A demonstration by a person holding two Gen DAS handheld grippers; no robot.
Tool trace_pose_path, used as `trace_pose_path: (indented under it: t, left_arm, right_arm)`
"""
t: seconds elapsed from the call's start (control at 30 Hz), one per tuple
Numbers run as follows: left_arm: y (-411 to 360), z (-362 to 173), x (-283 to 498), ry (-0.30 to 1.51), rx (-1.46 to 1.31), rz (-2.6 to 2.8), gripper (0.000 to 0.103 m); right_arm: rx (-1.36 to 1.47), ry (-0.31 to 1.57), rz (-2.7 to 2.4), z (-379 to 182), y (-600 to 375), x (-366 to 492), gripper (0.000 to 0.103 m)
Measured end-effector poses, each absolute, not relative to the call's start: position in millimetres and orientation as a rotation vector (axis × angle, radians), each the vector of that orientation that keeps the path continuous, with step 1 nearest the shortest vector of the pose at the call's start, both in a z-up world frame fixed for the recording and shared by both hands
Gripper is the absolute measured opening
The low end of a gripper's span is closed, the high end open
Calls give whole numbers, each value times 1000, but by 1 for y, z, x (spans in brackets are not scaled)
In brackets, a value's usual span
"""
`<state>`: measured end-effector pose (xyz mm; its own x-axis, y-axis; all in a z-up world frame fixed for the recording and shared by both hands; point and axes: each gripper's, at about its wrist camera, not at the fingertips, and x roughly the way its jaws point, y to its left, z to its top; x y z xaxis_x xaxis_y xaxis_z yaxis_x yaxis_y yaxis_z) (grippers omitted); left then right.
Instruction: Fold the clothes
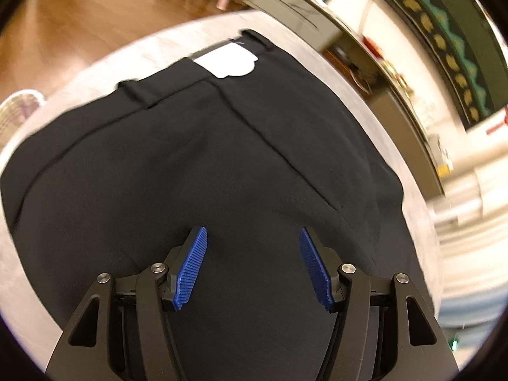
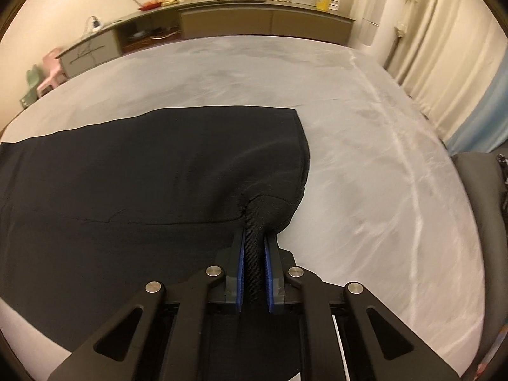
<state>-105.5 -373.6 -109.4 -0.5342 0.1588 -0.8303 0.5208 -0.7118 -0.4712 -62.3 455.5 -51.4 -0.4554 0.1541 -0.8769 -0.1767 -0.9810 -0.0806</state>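
Black trousers (image 1: 197, 158) lie spread flat on a pale grey worktop (image 1: 177, 36). In the left wrist view the waistband, with its belt loops and a white label (image 1: 227, 60), is the part of the trousers farthest from the camera. The left tongs (image 1: 253, 233) hover over the seat area of the trousers, nearer the camera than the label; their blue ribbed pads (image 1: 192, 266) stand well apart, with nothing between them.

In the right wrist view the hem end of a trouser leg (image 2: 177, 165) lies on the worktop (image 2: 365, 146), its straight far edge ending at a rounded corner. The right tongs (image 2: 254, 238) are clamped on a gathered fold of the black fabric at the near edge of the trousers, just below that corner; the cloth rises from the worktop into a ridge between the blue pads (image 2: 240, 270). Beyond the trousers, past the far edge of the worktop, a long low sideboard (image 2: 228, 22) stands against the wall.
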Motion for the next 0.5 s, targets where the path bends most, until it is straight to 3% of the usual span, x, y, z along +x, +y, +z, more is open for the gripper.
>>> trace_pose_path:
  t: [0.2, 0.27, 0.33, 0.37, 0.4, 0.5]
  left_arm:
    - [-385, -75, -86, 1097, 1269, -2389, 63]
    - [-408, -56, -57, 1169, 1136, -2368, 63]
    - [-431, -39, -26, 1237, 1013, -2337, 63]
    - [-437, -36, -14, 1244, 993, -2330, 64]
    - [-440, -33, -4, 1240, 986, -2325, 64]
    - [-430, -40, 13, 1167, 1062, -2310, 64]
  right_arm:
    - [-1440, 51, 2418, -51, 510, -70, 12]
    - [-1405, 32, 2396, -50, 512, -68, 21]
    - [-1372, 23, 2370, -49, 514, -65, 49]
    - [-1364, 49, 2348, -45, 516, -62, 55]
    - [-1352, 77, 2334, -42, 517, -59, 60]
    - [-1256, 117, 2377, -21, 509, -54, 60]
